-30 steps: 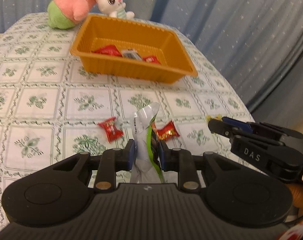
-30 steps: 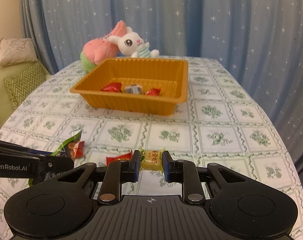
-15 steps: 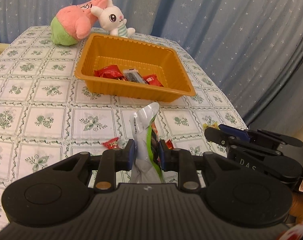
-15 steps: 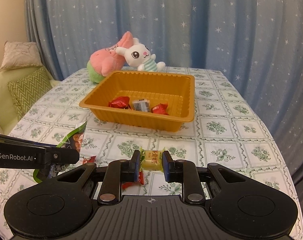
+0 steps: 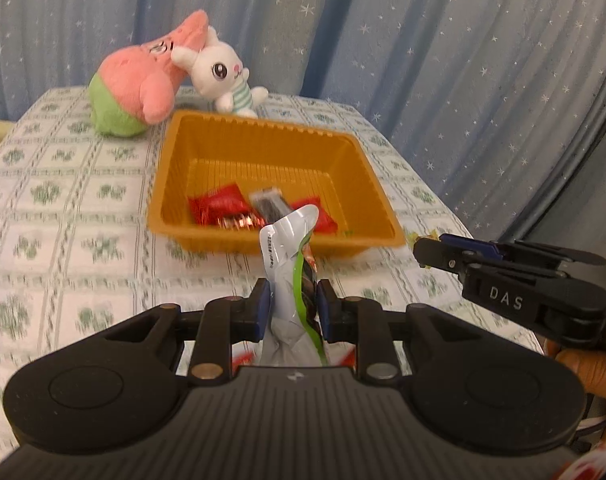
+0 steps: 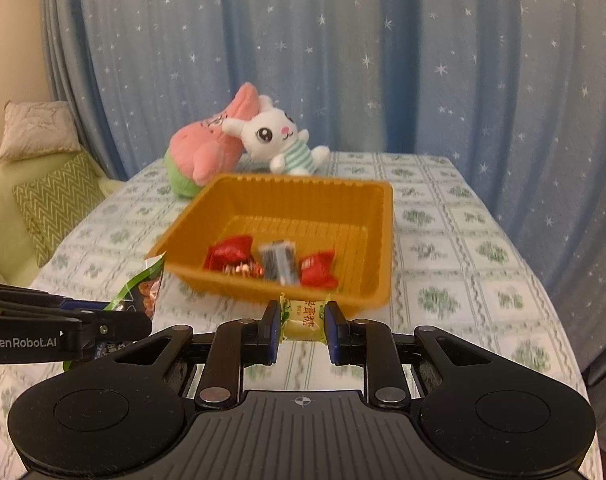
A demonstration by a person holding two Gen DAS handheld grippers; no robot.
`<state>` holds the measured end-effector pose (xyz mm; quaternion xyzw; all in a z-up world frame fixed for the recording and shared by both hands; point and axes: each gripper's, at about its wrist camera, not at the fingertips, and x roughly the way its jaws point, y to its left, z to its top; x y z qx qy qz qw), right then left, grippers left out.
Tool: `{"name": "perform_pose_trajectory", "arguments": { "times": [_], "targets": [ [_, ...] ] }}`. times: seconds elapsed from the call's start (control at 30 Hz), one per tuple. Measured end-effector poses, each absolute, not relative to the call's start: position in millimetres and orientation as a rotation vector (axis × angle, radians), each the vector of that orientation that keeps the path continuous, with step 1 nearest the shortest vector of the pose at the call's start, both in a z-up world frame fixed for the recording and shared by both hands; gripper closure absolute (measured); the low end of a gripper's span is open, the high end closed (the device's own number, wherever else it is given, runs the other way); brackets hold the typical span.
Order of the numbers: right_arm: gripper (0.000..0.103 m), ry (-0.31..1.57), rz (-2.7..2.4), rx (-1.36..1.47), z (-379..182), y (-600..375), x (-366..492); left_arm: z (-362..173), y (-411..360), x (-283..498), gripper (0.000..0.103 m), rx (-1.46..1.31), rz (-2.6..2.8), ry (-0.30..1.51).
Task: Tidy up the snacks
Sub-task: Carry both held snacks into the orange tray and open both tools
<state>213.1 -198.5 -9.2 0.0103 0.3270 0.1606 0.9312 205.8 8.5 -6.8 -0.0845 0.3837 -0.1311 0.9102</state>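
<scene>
An orange tray (image 5: pixel 367 168) (image 6: pixel 383 216) sits mid-table and holds two red candies (image 5: pixel 219 204) (image 6: pixel 317 270) and a dark wrapped snack (image 5: pixel 269 204) (image 6: pixel 279 262). My left gripper (image 5: pixel 291 306) is shut on a silver and green snack packet (image 5: pixel 287 248), held upright in the air just short of the tray's near wall. My right gripper (image 6: pixel 301 322) is shut on a yellow wrapped candy (image 6: pixel 301 317), also raised in front of the tray's near wall. Each gripper shows in the other's view, the right (image 5: pixel 423 250) and the left (image 6: pixel 143 322).
A pink and green plush (image 5: pixel 135 92) and a white bunny plush (image 5: pixel 223 76) lie behind the tray. The table has a green-patterned cloth (image 5: pixel 63 216). A blue star curtain (image 6: pixel 343 60) hangs behind. A sofa with cushions (image 6: pixel 51 200) stands to the left.
Both grippers have lifted with their snacks and moved forward toward the tray, which now looks closer. The loose red candies on the cloth have dropped out of sight behind the left gripper body.
</scene>
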Motion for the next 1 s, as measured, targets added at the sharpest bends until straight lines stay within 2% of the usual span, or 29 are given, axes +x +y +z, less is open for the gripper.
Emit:
{"name": "perform_pose_trajectory", "arguments": {
  "times": [0.53, 1.0],
  "targets": [
    [0.080, 0.717, 0.312, 0.022, -11.2, -193.5, 308.7, 1.0, 11.0, 296.2, 0.081, -0.105, -0.227, 0.791],
    [0.080, 0.767, 0.293, 0.052, -26.8, -196.5, 338.5, -13.7, 14.7, 339.8, 0.081, -0.145, -0.182, 0.821]
  ]
}}
